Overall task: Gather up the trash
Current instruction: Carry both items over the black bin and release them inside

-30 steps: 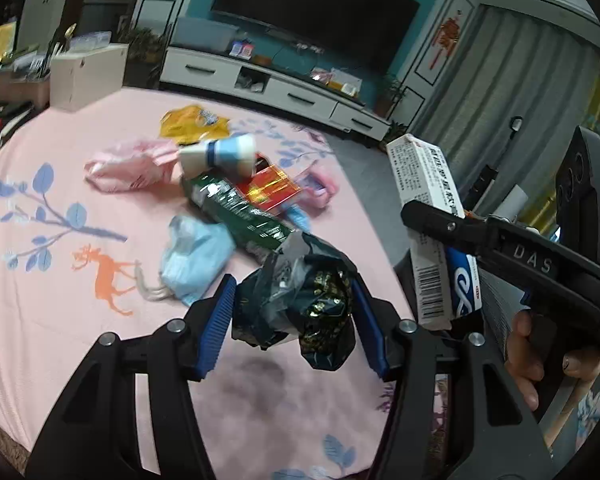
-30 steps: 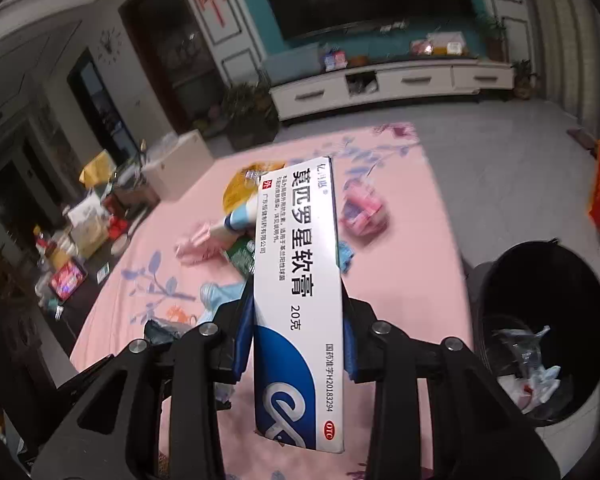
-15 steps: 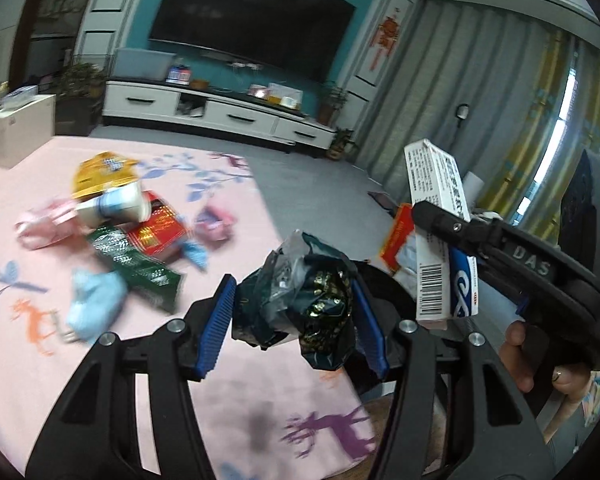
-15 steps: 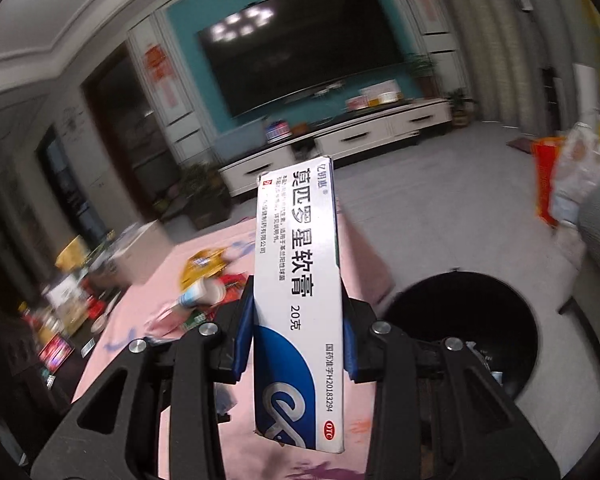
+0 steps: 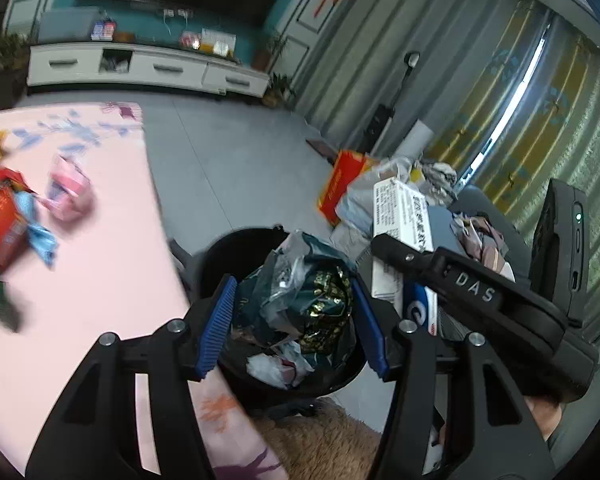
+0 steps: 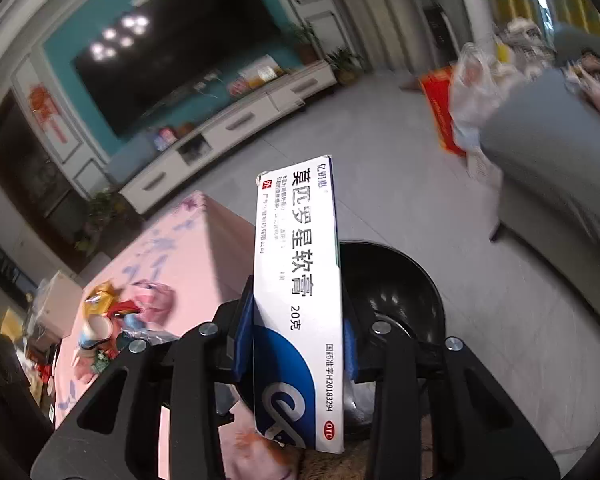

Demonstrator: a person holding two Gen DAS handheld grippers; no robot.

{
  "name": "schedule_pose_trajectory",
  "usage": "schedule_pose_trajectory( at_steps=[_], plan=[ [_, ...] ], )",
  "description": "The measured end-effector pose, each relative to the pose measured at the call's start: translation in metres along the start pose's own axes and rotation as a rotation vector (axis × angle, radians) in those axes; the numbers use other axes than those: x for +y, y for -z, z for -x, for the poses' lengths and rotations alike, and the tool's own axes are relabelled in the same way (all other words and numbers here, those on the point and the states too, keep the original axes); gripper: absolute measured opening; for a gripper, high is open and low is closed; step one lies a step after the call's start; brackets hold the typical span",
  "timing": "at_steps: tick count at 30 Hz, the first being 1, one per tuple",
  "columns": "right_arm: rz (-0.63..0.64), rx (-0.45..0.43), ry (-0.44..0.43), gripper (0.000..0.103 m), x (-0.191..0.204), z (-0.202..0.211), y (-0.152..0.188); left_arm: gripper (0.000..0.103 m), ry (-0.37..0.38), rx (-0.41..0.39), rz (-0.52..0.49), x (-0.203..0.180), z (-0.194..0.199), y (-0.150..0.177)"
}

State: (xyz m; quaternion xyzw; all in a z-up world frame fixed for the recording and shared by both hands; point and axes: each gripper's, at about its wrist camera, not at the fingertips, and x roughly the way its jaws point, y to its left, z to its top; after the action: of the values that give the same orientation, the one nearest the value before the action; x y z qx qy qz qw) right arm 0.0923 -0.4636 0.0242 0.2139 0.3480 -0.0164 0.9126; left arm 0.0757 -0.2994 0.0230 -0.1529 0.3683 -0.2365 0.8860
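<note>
Left wrist view: left gripper [image 5: 294, 306] clamps a crumpled wrapper [image 5: 300, 296] directly over the black bin [image 5: 220, 252] — some trash already inside.

Right wrist view: right gripper [image 6: 298, 340] pinches the ointment box [image 6: 298, 280], bin just ahead; more litter [image 6: 112, 320] awaits on the pink table [image 6: 188, 256].

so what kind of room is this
Most likely a home living room: a big wall-mounted TV over a long white media cabinet, floor-length curtains, and a pink tablecloth.
</note>
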Motion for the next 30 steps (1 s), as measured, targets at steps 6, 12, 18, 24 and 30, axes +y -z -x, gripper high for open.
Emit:
schedule_pose_trajectory(
  at_steps=[6,12,18,24,30],
  plan=[
    [-0.038,0.065,0.097,0.037,-0.022,-0.024,0.005,0.058,-0.021,0.091,-0.010,0.000,-0.051,0.001],
    [-0.049,0.148,0.123,0.037,-0.032,-0.049,0.011,0.058,-0.038,0.164,-0.010,0.007,-0.084,0.002],
    [-0.062,0.182,0.121,0.040,-0.036,-0.056,0.010,0.064,-0.042,0.199,-0.016,0.007,-0.096,0.010],
    [-0.061,0.153,0.119,0.073,-0.033,-0.047,0.008,0.093,-0.056,0.155,-0.039,0.004,-0.081,0.009],
    [-0.024,0.054,0.067,0.096,-0.018,-0.028,0.004,0.100,-0.113,0.069,-0.041,0.013,-0.038,0.002]
  ],
)
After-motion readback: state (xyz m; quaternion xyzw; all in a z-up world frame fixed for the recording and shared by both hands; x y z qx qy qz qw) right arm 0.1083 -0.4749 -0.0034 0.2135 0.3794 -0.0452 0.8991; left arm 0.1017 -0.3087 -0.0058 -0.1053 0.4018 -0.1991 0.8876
